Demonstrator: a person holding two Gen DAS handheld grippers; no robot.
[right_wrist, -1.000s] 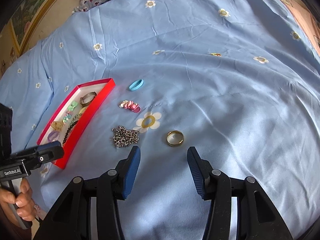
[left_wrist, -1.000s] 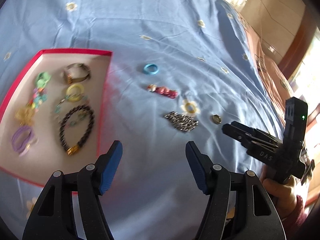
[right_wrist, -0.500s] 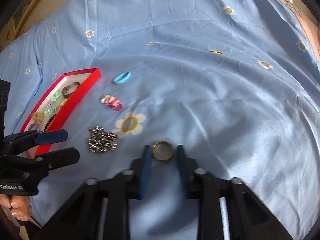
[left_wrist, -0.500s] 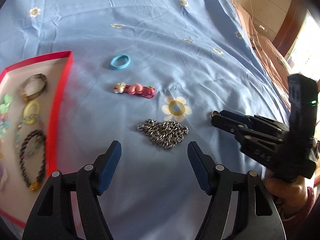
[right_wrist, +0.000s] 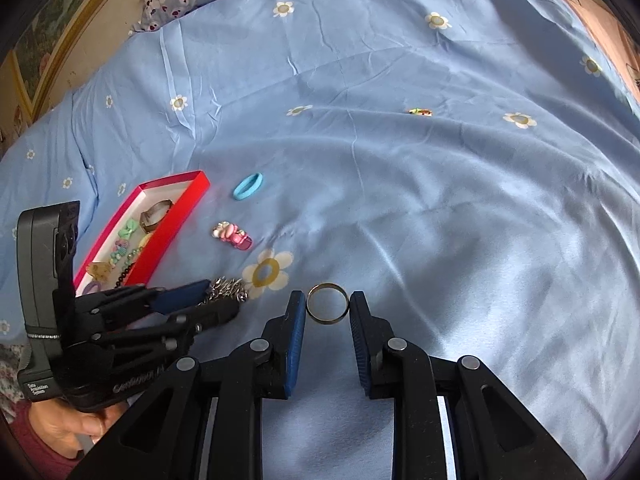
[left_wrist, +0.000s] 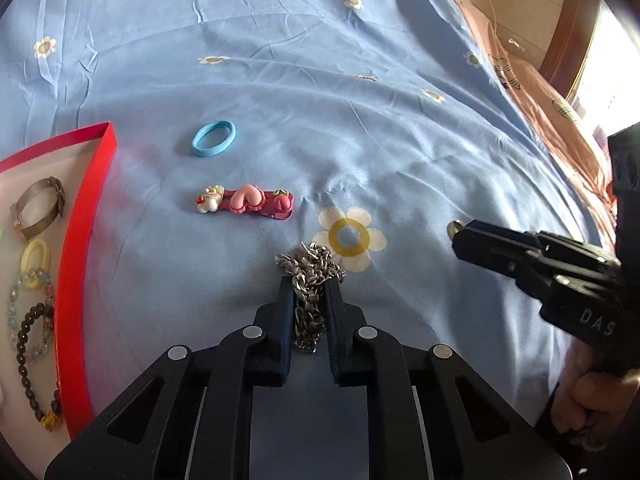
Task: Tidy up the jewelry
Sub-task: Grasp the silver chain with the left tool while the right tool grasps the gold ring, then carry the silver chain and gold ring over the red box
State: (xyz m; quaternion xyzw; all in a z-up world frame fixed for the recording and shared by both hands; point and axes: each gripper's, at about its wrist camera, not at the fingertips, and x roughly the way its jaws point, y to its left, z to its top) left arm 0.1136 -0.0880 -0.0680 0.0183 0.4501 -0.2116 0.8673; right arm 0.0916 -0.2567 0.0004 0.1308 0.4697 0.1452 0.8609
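- Only left-wrist view: left tongs (left_wrist: 308, 292), jaws closing, pinch the silver chain (left_wrist: 310, 268) between their pads.
- Only right-wrist view: right tongs (right_wrist: 327, 309) clamp the gold ring (right_wrist: 327, 309) between their tips on the bed (right_wrist: 440, 208).

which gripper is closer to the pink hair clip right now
Left. The left gripper, closing on the silver chain, sits just below the pink hair clip; the right gripper is farther off, around the gold ring.

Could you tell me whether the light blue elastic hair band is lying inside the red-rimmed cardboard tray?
No, the light blue hair band lies on the blue bedsheet, outside the red-rimmed tray.
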